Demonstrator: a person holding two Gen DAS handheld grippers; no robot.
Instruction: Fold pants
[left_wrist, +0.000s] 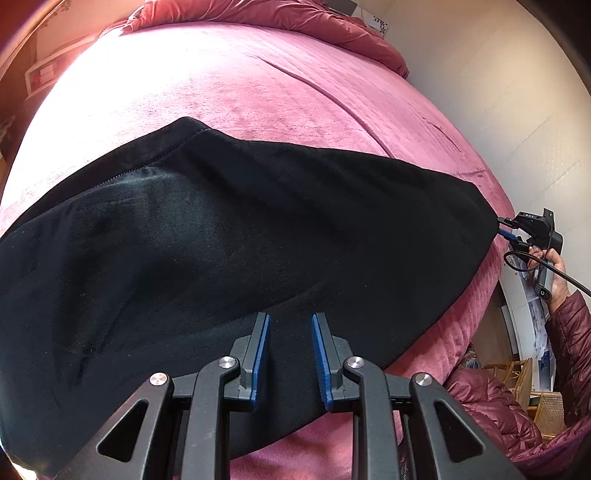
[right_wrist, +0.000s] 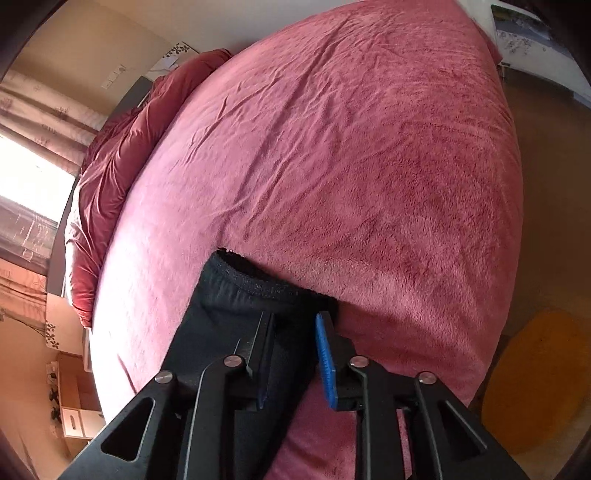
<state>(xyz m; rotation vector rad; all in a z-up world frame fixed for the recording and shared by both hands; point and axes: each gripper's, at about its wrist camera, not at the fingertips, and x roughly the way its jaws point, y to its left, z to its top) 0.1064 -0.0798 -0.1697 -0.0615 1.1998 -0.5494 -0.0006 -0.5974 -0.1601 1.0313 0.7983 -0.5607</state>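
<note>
Black pants lie spread across a pink plush bed cover, with a zipper showing at the left. My left gripper is closed on their near edge, black cloth filling the gap between the blue pads. At the far right the cloth pulls to a point where my right gripper pinches it. In the right wrist view my right gripper is shut on the elastic-hemmed end of the pants, just above the bed cover.
A bunched dark red duvet lies along the far side of the bed. A person's hand and quilted maroon sleeve are at the right bed edge. Wicker chairs stand behind, and an orange rug lies on the floor.
</note>
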